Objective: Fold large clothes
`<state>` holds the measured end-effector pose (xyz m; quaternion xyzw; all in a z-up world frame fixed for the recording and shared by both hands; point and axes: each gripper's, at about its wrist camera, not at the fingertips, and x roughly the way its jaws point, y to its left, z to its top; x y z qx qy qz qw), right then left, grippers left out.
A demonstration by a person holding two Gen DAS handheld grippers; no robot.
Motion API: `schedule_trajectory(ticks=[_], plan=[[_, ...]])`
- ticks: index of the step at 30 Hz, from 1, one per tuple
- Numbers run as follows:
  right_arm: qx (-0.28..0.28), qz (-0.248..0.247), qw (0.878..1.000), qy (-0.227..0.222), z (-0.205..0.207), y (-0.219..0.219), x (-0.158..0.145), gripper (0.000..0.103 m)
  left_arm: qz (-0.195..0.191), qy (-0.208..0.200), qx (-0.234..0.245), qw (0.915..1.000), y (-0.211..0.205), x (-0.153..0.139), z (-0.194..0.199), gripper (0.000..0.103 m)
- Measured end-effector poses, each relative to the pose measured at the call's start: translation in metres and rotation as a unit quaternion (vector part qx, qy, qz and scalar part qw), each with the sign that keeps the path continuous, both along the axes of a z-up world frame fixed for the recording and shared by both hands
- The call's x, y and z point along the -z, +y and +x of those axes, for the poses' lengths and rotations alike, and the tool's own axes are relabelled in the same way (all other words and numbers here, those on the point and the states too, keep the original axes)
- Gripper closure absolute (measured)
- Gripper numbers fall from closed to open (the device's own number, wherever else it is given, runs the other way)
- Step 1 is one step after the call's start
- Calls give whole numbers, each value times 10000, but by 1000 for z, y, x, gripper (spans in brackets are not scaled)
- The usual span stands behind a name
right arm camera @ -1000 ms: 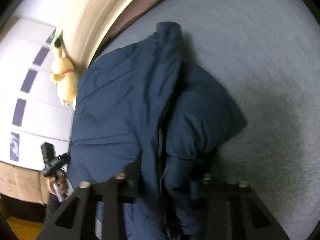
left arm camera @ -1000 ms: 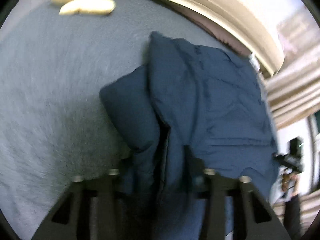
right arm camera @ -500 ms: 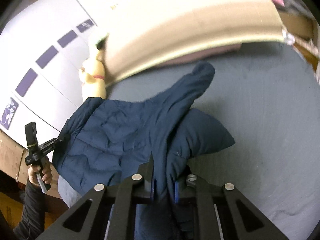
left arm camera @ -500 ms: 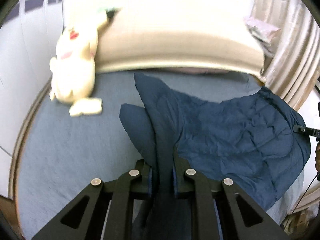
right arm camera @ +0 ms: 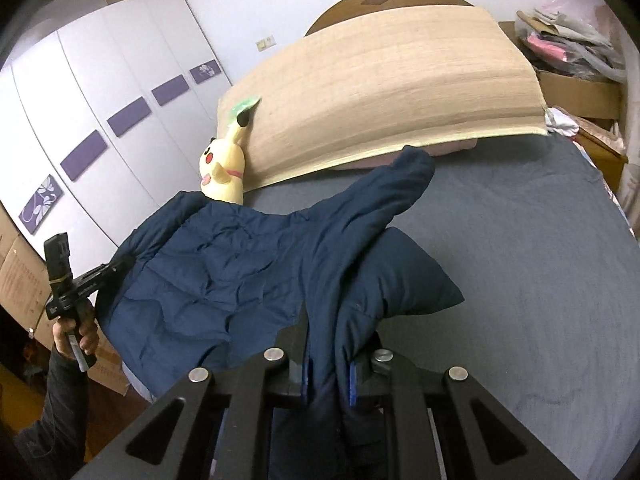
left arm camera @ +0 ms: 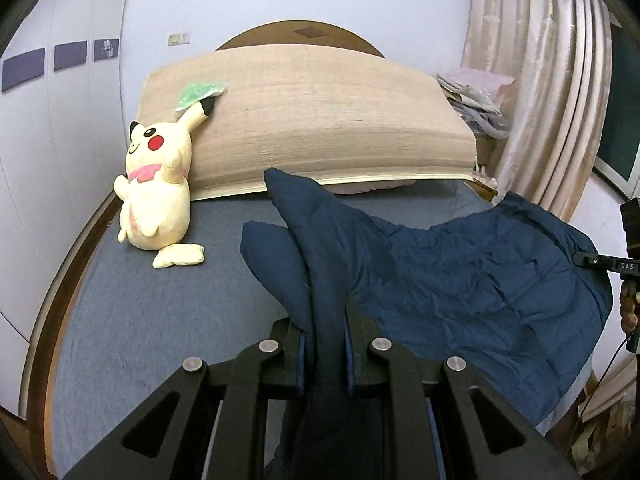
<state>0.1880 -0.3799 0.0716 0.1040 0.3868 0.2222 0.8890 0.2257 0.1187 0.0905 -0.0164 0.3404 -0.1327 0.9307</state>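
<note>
With both hands up over the bed, the navy puffer jacket (left arm camera: 460,280) hangs stretched between the two tools, lifted off the grey bed sheet (left arm camera: 132,320) along its near edge while its far parts trail down onto the mattress. From the left wrist view, the left gripper (left arm camera: 326,336) sits at six o'clock, its jaws narrowed right down and pinching a thick fold of the jacket, fabric filling the slot between the black fingers (left arm camera: 288,336). One sleeve (left arm camera: 292,200) reaches toward twelve o'clock, its cuff near the foot of the beige rolled mat (left arm camera: 320,120) that leans at the head of the bed. A second padded lobe lies just beside it at about ten o'clock from the gripper. Out at nine to ten o'clock, the yellow plush toy (left arm camera: 156,184) sits upright on the sheet, one ear touching the mat. Over at three o'clock, the jacket's far edge meets the other tool, with a hand (left arm camera: 628,308) just showing at the frame's rim. Switching to the right wrist view, the right gripper (right arm camera: 328,364) is likewise nearly shut, clamped on a bunched edge of the jacket (right arm camera: 224,272), blue pads pressed against the cloth. Its sleeve (right arm camera: 400,184) runs toward one o'clock. At nine o'clock the person's left hand (right arm camera: 76,332) grips its handle, jacket corner pulled up there, white wardrobe doors (right arm camera: 100,120) behind.
</note>
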Motion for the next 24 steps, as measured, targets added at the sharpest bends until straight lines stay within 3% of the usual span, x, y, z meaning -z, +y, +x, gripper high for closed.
schedule_trajectory(ticks=[4,10,19,24], plan=[[36,-5,10000,78,-4,2,13,90,-62,43,-35,10000,-1,9,-14,88],[74,-29,9996,266,-10,2,35,90,-95,250,-138,9995,0,45,-24,88],[169,62,9974,696,-5,-1,91,90,-176,696,-281,9970,7,106,-29,88],[233,121,9959,871,-3,2,113,90,-248,816,-348,9957,12,126,-37,88]])
